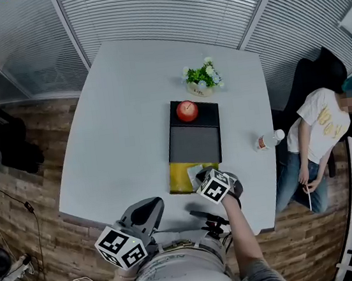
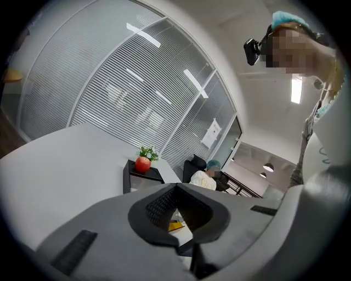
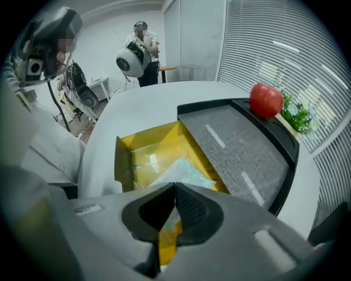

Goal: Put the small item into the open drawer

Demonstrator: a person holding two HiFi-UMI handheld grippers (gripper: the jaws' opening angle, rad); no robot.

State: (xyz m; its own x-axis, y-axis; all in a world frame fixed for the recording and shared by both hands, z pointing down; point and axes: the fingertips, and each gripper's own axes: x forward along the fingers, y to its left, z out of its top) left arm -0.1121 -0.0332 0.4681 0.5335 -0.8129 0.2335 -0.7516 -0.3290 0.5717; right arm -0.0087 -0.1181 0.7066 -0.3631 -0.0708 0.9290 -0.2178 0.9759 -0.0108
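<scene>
Grey right gripper (image 3: 175, 187): jaws pinched together on the near edge of a thin pale-teal packet (image 3: 184, 173) in clear wrap. Gripper points steeply down, tips right above the yellow drawer (image 3: 125, 149). Packet fans out ahead of the tips, over the drawer's inside; can't tell if its far end touches the drawer floor. Drawer is pulled out towards the gripper from a low black cabinet (image 3: 236, 145) with a grey top, which runs on ahead of the gripper. Red apple (image 3: 266, 100) sits at the cabinet's far end, well beyond the tips, with a small potted plant (image 3: 296, 116) just behind it.

Left gripper (image 2: 176, 187): jaws closed tip to tip, nothing between them. It's held near level at the near table edge, beside the right one, with cabinet and apple ahead of it.

White table (image 1: 122, 124) carries all of it. Lying bottle (image 1: 269, 139) is off to the right gripper's right, near the table edge. Person (image 1: 318, 124) in a white top is past that.
</scene>
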